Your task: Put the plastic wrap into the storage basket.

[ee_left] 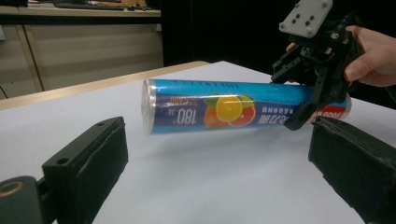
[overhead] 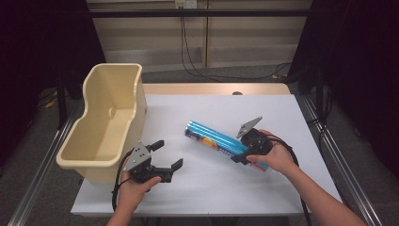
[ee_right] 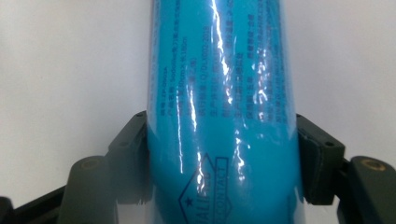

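Right claw (overhead: 244, 153) of mine is clamped around the blue tube (overhead: 215, 137) near its back end, both pads pressed against its glossy sides, holding it slanted just above the white counter (overhead: 282, 113). My left claw (overhead: 168, 157) hovers nearby, jaws wide apart and empty, beside the cream bin (overhead: 101, 141).

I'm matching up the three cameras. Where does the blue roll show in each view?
High view: blue roll lies slantwise right of centre, its near end in the right tongs.
Left gripper view: roll runs across the middle, above the white table.
Right gripper view: roll stands upright at centre.
Shared landmark: the right tongs clamped on it.
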`<act>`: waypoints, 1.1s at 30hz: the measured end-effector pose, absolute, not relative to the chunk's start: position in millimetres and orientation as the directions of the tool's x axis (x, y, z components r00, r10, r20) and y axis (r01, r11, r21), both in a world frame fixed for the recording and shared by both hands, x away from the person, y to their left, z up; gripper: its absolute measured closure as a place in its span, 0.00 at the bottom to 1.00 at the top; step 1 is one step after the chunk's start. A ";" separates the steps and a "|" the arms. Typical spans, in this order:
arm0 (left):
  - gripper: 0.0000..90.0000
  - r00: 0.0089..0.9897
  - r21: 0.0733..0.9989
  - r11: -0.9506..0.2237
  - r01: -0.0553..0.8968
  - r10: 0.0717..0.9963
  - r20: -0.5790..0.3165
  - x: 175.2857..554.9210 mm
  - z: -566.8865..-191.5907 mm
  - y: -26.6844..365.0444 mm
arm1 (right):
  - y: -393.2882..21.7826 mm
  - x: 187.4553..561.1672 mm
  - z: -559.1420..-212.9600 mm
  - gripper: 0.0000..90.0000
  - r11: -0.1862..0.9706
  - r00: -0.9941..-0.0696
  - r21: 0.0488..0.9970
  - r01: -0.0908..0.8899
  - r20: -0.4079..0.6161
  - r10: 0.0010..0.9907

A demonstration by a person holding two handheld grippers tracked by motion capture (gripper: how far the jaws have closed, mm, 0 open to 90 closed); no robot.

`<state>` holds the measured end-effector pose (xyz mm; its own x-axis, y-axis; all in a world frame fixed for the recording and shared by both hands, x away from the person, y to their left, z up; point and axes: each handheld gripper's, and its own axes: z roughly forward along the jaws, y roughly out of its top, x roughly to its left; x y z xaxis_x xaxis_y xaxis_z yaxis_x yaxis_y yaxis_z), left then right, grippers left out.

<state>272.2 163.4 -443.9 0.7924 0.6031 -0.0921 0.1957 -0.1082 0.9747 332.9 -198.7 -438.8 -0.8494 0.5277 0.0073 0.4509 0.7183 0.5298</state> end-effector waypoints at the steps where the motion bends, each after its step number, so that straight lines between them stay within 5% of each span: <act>1: 0.05 0.793 0.974 -0.108 0.197 0.602 -0.094 272.8 -444.1 162.7 | -196.0 331.9 -440.0 0.35 0.724 -0.855 0.526 0.446 0.012 0.518; 8: 0.05 0.795 0.975 -0.110 0.191 0.601 -0.088 276.0 -442.3 160.2 | -190.6 325.9 -451.9 0.33 0.749 -0.873 0.526 0.403 -0.024 0.487; 11: 0.05 0.799 0.975 -0.111 0.192 0.594 -0.089 277.9 -441.8 158.3 | -203.5 321.3 -441.5 0.32 0.645 -0.852 0.642 0.414 0.023 0.523; 16: 0.05 0.815 0.971 -0.135 0.195 0.573 -0.084 283.2 -441.1 150.7 | -221.2 312.1 -436.5 0.19 0.590 -0.833 0.686 0.426 0.042 0.552; 21: 0.05 0.830 0.971 -0.141 0.195 0.551 -0.087 289.1 -438.6 142.3 | -255.5 296.1 -426.9 0.13 0.362 -0.778 0.833 0.418 0.123 0.616; 33: 0.04 0.857 0.968 -0.161 0.193 0.507 -0.087 306.8 -433.6 118.6 | -289.1 270.3 -432.7 0.05 0.196 -0.734 0.902 0.385 0.171 0.657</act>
